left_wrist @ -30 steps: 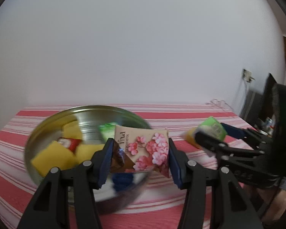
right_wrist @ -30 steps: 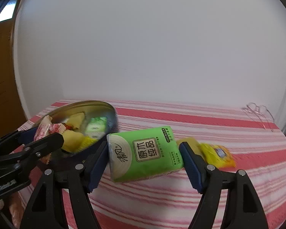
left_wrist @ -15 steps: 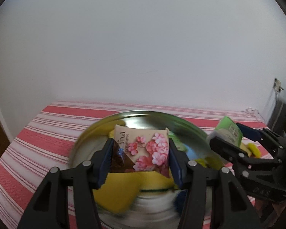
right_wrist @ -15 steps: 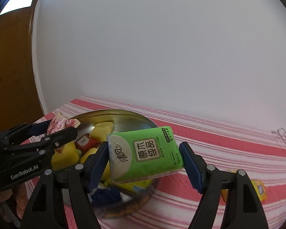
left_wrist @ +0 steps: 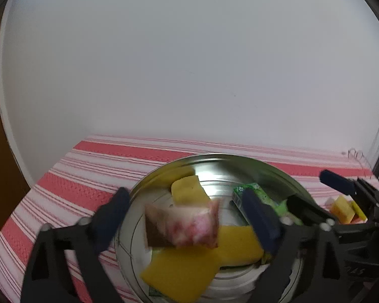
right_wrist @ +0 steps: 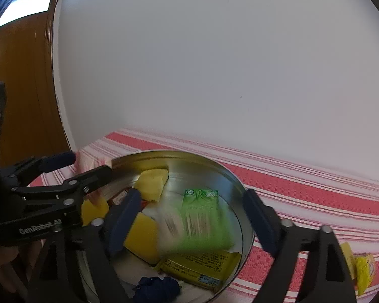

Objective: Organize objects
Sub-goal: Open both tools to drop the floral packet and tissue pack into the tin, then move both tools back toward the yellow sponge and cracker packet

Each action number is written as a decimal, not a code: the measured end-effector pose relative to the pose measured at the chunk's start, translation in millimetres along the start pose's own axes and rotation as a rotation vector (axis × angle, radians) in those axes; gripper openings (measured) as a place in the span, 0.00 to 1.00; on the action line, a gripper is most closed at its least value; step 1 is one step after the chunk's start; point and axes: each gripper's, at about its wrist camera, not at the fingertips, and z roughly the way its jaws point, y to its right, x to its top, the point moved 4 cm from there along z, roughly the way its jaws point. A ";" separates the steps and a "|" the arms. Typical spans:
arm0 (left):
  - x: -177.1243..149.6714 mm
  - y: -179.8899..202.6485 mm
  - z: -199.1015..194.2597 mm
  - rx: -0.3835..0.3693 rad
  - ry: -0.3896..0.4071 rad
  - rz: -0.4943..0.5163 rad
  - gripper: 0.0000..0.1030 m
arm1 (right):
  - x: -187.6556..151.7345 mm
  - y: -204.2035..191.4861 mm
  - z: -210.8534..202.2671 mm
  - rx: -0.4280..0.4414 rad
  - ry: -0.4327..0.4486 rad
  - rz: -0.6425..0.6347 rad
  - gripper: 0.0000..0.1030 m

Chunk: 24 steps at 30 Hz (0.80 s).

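Note:
My left gripper (left_wrist: 185,217) hovers over the round metal tin (left_wrist: 214,157), its jaws opening. The pink floral packet (left_wrist: 182,224) is blurred between its fingers, clear of both pads, dropping toward the yellow sponges (left_wrist: 189,265). My right gripper (right_wrist: 192,218) is also over the tin (right_wrist: 189,155) with its jaws opening. The green tissue pack (right_wrist: 202,222) is smeared by motion between its blue pads, touching neither. Each gripper shows in the other's view: the right gripper (left_wrist: 315,194) at the tin's right side, the left gripper (right_wrist: 86,166) at its left rim.
The tin holds yellow sponges (right_wrist: 151,184), a yellow packet (right_wrist: 202,265) and a dark blue item (right_wrist: 156,287). Yellow sachets (right_wrist: 363,267) lie on the red-striped cloth (right_wrist: 303,192) to the tin's right. A white wall stands behind, with a wooden door (right_wrist: 20,88) to the left.
Both grippers moved over the tin, then opened. The floral packet and the green tissue pack, gripped before, have come loose and are falling into the tin.

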 end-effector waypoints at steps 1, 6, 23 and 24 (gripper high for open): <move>-0.1 -0.1 -1.6 0.004 0.005 -0.005 0.97 | 0.7 1.9 -2.7 0.001 0.009 0.011 0.88; -3.8 16.0 -4.9 -0.004 -0.002 0.015 0.97 | 1.0 10.8 -12.3 -0.001 0.032 0.038 0.88; -5.7 125.0 -10.7 -0.178 -0.014 0.129 1.00 | -33.2 129.0 -84.4 -0.200 0.026 0.123 0.88; -6.2 135.0 -9.9 -0.196 -0.020 0.134 1.00 | -36.4 140.1 -88.0 -0.217 0.017 0.138 0.88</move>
